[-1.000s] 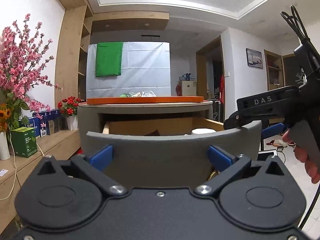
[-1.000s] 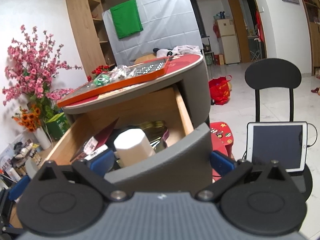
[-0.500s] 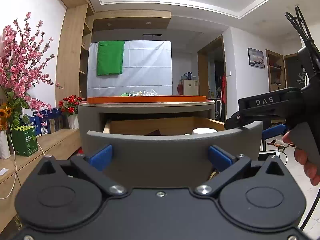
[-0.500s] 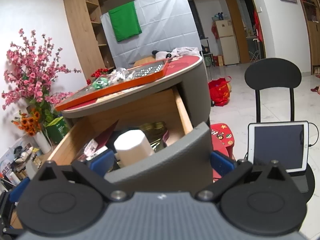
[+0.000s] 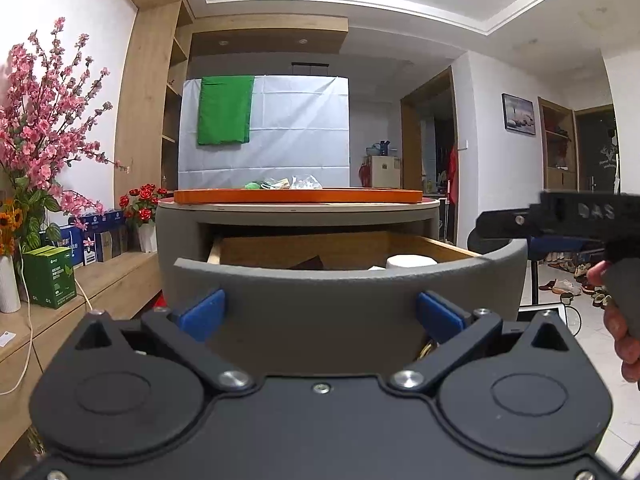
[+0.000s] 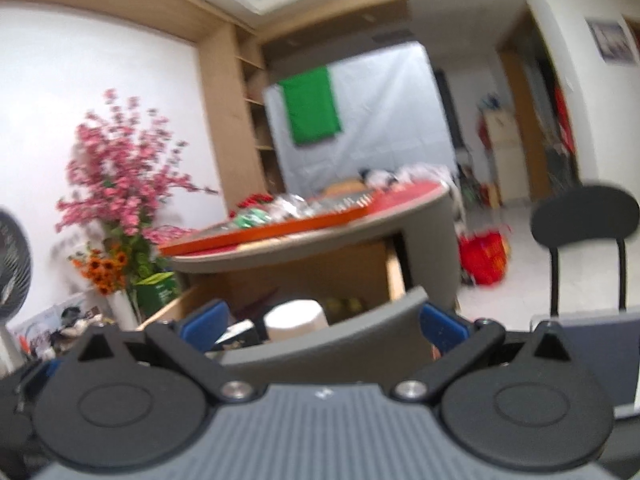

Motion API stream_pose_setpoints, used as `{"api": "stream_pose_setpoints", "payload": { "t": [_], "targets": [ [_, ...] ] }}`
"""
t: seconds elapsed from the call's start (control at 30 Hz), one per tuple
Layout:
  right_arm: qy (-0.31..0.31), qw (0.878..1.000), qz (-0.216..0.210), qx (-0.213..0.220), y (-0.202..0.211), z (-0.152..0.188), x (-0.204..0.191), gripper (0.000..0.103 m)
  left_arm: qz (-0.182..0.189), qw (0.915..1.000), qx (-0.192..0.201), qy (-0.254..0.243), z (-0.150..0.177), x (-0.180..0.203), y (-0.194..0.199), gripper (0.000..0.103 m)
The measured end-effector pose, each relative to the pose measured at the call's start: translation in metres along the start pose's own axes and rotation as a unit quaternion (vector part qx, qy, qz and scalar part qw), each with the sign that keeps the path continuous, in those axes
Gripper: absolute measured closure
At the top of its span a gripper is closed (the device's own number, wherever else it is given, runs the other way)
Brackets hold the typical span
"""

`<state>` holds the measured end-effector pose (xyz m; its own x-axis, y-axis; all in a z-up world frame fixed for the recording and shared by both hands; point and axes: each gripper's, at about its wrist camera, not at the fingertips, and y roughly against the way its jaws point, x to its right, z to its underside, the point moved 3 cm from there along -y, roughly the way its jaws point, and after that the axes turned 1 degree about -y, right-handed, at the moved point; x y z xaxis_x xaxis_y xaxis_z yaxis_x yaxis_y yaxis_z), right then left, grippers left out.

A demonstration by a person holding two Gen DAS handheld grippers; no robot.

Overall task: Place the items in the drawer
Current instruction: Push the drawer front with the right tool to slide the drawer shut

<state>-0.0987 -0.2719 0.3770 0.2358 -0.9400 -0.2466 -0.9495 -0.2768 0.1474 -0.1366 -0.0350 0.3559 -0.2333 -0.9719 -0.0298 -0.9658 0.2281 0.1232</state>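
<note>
Both grippers sit low at the curved grey front of the drawer [image 5: 348,300], and both are spread wide! Left gripper [image 5: 320,314] has its blue fingers [image 5: 200,314] well apart, right up against that front panel with nothing between them; whether the tips touch it, I cannot tell. Right gripper [image 6: 324,326] is just as wide, empty too, though its view is badly blurred.

Drawer is pulled out from under the round bench [image 5: 298,206], and inside we can spot a white tub [image 5: 411,261] and something dark and red beside it. Up top, an orange tray [image 5: 298,196] carries crinkly packets [image 5: 280,183], apparently the items left to stow.

My read: one gripper should rise to the tray, come in level over its rim, and pinch a single packet gently, since crinkly wrap will slip. Lower it into a bare corner of the drawer, away from the tub, and keep the other gripper clear of the path.
</note>
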Motion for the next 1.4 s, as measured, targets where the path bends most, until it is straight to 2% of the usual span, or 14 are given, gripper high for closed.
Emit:
{"api": "stream_pose_setpoints", "payload": {
  "t": [0.1,0.6,1.4],
  "targets": [
    [0.024,1.000,-0.003,0.009,0.000,0.004,0.000,0.001,-0.002,1.0000,-0.001,0.000,-0.001,0.000,-0.006,0.000],
    [0.087,0.996,-0.027,-0.010,-0.034,0.012,-0.013,0.001,-0.002,1.0000,-0.004,0.008,-0.006,-0.008,-0.042,0.000],
    [0.092,0.995,-0.025,-0.028,-0.101,0.003,0.000,0.001,-0.004,0.9997,-0.016,0.018,-0.018,-0.033,-0.113,0.000]
  ]
}}
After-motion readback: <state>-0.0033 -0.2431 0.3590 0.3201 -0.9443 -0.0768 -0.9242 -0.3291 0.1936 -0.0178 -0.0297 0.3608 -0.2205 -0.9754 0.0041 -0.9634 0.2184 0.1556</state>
